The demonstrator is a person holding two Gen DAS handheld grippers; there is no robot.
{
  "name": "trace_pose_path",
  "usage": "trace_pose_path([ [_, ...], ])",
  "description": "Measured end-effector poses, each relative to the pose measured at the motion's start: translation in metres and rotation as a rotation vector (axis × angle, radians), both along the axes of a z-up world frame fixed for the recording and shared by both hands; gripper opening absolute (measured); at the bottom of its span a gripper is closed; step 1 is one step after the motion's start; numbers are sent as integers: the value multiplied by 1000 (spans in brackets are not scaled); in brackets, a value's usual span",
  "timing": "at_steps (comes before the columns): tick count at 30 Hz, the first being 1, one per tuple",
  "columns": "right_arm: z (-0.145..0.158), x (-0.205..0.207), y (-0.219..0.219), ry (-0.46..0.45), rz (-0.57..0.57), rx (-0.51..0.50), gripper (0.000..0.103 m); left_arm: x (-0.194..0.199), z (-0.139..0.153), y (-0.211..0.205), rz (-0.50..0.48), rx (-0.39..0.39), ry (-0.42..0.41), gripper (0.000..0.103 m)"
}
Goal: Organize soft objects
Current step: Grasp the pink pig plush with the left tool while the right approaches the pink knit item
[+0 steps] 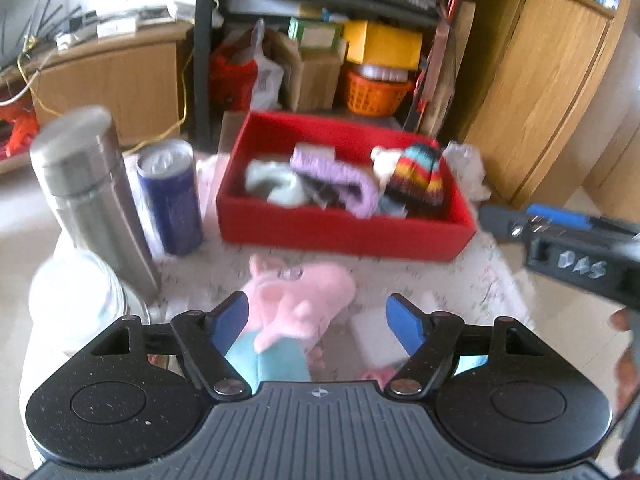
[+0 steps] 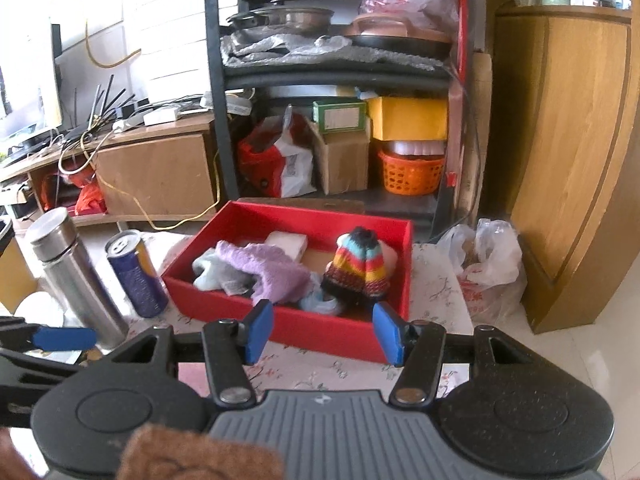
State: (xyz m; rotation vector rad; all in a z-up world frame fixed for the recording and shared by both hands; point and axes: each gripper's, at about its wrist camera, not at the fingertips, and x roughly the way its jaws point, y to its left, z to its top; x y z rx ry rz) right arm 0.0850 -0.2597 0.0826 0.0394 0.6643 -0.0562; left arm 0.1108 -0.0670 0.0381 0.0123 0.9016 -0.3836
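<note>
1 red box (image 2: pixel 320 332), 1 steel flask (image 2: pixel 72 272), 1 blue can (image 2: pixel 138 280), 1 pink plush toy (image 1: pixel 300 304), 2 hand-held grippers.

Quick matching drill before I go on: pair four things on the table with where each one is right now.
Things:
1. pink plush
2. striped hat
3. blue can
4. steel flask

Places:
A. inside the red box
B. between the flask and the box
C. between the open left gripper fingers
D. left of the can

Pairs: 1-C, 2-A, 3-B, 4-D
</note>
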Motion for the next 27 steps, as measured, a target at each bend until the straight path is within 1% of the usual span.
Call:
trace_pose_path([
  [5,-4,-1,7,20,33,17,31,12,-29,-3,9,80,60,75],
  [8,-8,0,7,29,37,12,31,23,-48,-4,17,93,120,75],
  [9,-10,0,6,35,37,15,31,24,-52,-6,22,106,121,77],
  [11,-13,2,3,50,37,26,31,28,-58,-11,22,138,120,77],
  [14,-19,2,-3,78,38,47,31,33,-63,-14,21,143,143,77],
  [17,-25,3,-6,104,39,55,32,36,-70,-18,40,201,155,77],
  [21,-30,2,-6,131,57,65,32,34,-77,-20,43,267,148,76],
  [22,-32,1,-5,137,64,71,34,34,-79,-20,37,286,144,75],
  [23,-33,0,-3,148,75,77,38,33,-80,-21,39,298,140,73],
  [24,-36,0,-1,161,87,81,39,33,-79,-21,50,312,132,67],
  [25,-39,-1,2,177,103,82,39,33,-78,-21,56,317,130,65],
  [27,-46,-3,8,200,125,72,39,34,-75,-18,65,301,136,60],
])
